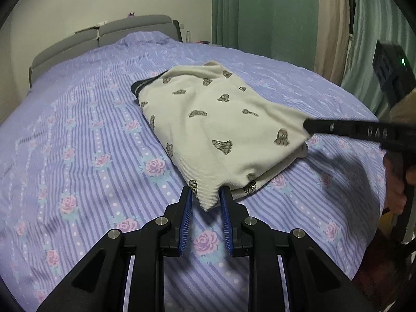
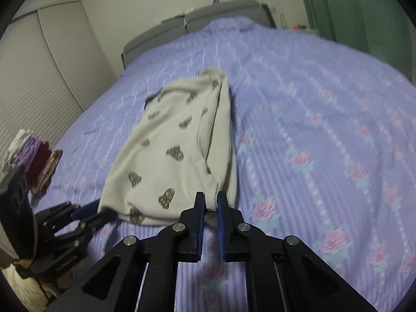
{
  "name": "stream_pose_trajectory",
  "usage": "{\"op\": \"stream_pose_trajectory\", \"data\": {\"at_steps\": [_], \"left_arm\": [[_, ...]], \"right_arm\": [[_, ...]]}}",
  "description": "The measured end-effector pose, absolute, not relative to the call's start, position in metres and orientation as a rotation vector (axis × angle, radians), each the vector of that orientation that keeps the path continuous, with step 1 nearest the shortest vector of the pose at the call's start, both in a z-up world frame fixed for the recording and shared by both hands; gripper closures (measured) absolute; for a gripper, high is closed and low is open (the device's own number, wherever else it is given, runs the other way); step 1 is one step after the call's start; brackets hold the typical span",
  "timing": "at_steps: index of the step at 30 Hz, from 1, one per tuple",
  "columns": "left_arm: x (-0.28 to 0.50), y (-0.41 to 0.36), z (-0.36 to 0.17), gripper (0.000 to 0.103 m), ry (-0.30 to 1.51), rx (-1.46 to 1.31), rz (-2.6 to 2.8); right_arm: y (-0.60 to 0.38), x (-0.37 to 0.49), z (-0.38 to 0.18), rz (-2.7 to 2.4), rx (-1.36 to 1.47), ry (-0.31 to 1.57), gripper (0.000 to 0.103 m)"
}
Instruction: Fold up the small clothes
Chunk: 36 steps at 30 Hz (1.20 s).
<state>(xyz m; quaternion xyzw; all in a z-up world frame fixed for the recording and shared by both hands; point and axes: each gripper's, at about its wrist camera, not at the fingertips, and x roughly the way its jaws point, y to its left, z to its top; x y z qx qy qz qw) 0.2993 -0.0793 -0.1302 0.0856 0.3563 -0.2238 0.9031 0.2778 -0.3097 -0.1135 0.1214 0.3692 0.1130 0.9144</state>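
Pinching garment (image 1: pixel 208 122) corners | left gripper (image 1: pixel 206 195) jaws | right gripper (image 2: pixel 211 201) jaws

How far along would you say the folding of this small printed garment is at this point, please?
Done: the cream printed garment already lies doubled on the bed, and a stack of folded clothes sits at the bed's edge. In hand: left gripper and right gripper each pinch a near corner. Left: laying it flat and stacking it.
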Motion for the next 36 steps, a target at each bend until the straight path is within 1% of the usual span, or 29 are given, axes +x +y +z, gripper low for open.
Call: {"op": "stream_pose_trajectory", "data": {"at_steps": [3, 5, 8, 10, 11, 15, 20, 22, 23, 24, 25, 26, 27, 30, 32, 34, 36], "left_arm": [[0.300, -0.078, -0.128, 0.080, 0.739, 0.153, -0.451], [0.301, -0.076, -0.128, 0.080, 0.739, 0.135, -0.437], [0.303, -0.073, -0.128, 0.080, 0.748, 0.107, -0.410], [0.306, -0.067, -0.128, 0.087, 0.768, 0.052, -0.403], [0.306, -0.064, -0.127, 0.094, 0.775, 0.023, -0.403], [0.303, -0.057, -0.121, 0.095, 0.771, -0.014, -0.384], [0.301, -0.058, -0.123, 0.095, 0.775, 0.036, -0.385], [0.301, -0.057, -0.124, 0.095, 0.780, 0.029, -0.392], [0.301, -0.057, -0.123, 0.095, 0.782, 0.031, -0.393], [0.300, -0.058, -0.122, 0.093, 0.777, 0.038, -0.400], [0.298, -0.059, -0.121, 0.091, 0.772, 0.047, -0.400], [0.296, -0.060, -0.120, 0.085, 0.766, 0.057, -0.403], [0.293, -0.061, -0.119, 0.078, 0.757, 0.066, -0.408], [0.285, -0.064, -0.119, 0.076, 0.740, 0.104, -0.414], [0.280, -0.067, -0.121, 0.076, 0.735, 0.135, -0.411], [0.279, -0.069, -0.125, 0.076, 0.744, 0.145, -0.412], [0.282, -0.069, -0.127, 0.076, 0.749, 0.138, -0.408]], "right_arm": [[-0.314, 0.275, -0.105, 0.237, 0.262, 0.736, 0.094], [-0.315, 0.276, -0.106, 0.222, 0.247, 0.744, 0.094], [-0.317, 0.279, -0.113, 0.236, 0.298, 0.777, 0.094], [-0.315, 0.279, -0.117, 0.236, 0.299, 0.784, 0.094], [-0.315, 0.279, -0.118, 0.242, 0.304, 0.790, 0.094], [-0.314, 0.277, -0.124, 0.266, 0.327, 0.817, 0.093], [-0.316, 0.276, -0.133, 0.259, 0.325, 0.828, 0.093], [-0.317, 0.273, -0.133, 0.274, 0.328, 0.813, 0.092], [-0.317, 0.271, -0.134, 0.281, 0.328, 0.817, 0.089], [-0.317, 0.268, -0.134, 0.287, 0.322, 0.825, 0.078], [-0.317, 0.265, -0.134, 0.281, 0.307, 0.822, 0.063], [-0.316, 0.261, -0.134, 0.273, 0.293, 0.816, 0.058], [-0.315, 0.258, -0.135, 0.275, 0.269, 0.815, 0.056], [-0.305, 0.259, -0.141, 0.274, 0.184, 0.848, 0.057], [-0.300, 0.261, -0.142, 0.261, 0.140, 0.839, 0.059], [-0.295, 0.265, -0.142, 0.257, 0.105, 0.826, 0.068], [-0.294, 0.269, -0.143, 0.248, 0.083, 0.828, 0.075]]}}
